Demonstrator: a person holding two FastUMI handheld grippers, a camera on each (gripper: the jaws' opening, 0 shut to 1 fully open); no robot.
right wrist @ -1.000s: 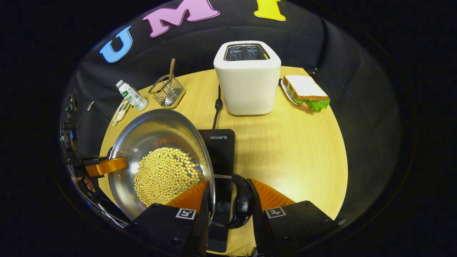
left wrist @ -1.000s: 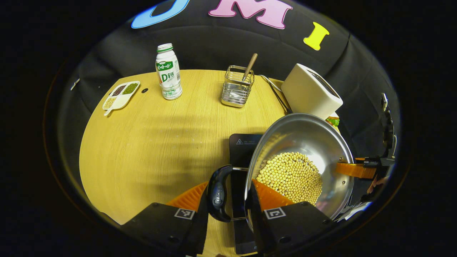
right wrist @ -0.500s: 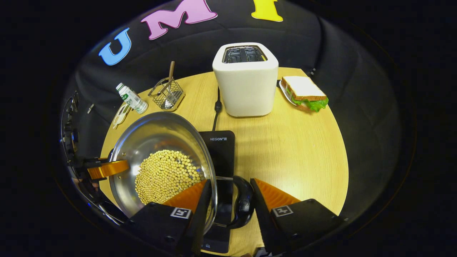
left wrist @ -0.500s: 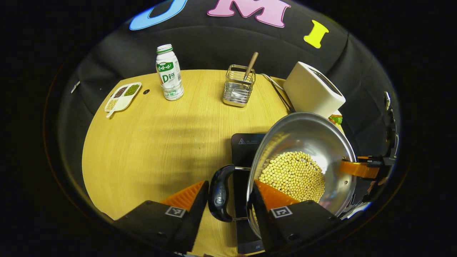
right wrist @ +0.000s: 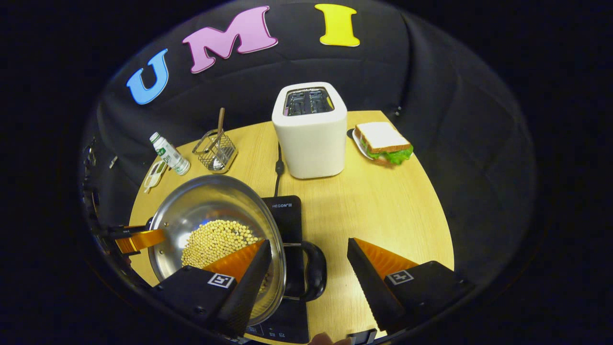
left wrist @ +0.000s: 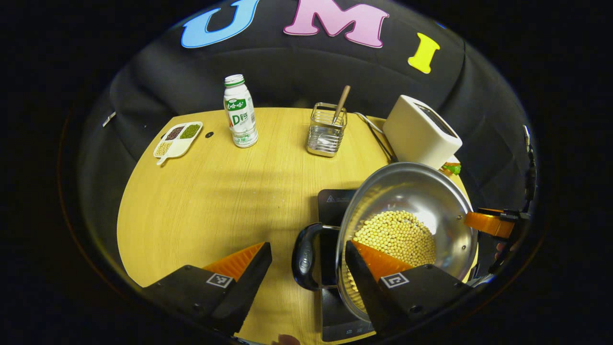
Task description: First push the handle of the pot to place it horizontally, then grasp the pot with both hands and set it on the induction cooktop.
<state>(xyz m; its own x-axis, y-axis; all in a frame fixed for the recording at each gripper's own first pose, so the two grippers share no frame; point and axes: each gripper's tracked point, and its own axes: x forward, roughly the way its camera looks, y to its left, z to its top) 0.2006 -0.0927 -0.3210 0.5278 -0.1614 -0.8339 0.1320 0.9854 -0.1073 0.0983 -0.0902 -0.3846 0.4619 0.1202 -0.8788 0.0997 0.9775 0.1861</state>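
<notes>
Steel pot (left wrist: 412,215) of beans sits on the induction cooktop (right wrist: 287,211), and we judge the placing done: left gripper (left wrist: 306,268) and right gripper (right wrist: 306,268) are spread around its side handles, so we withdraw next.

Overhead light; table (left wrist: 201,201) evenly bright, soft banded shadows. Glare inside pot (left wrist: 431,201). Strong fisheye bending at edges; focus sharp.

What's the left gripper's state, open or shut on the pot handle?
Open. In the left gripper view, the left gripper has its fingers spread wide, and the pot handle sits between them with gaps on both sides.
</notes>
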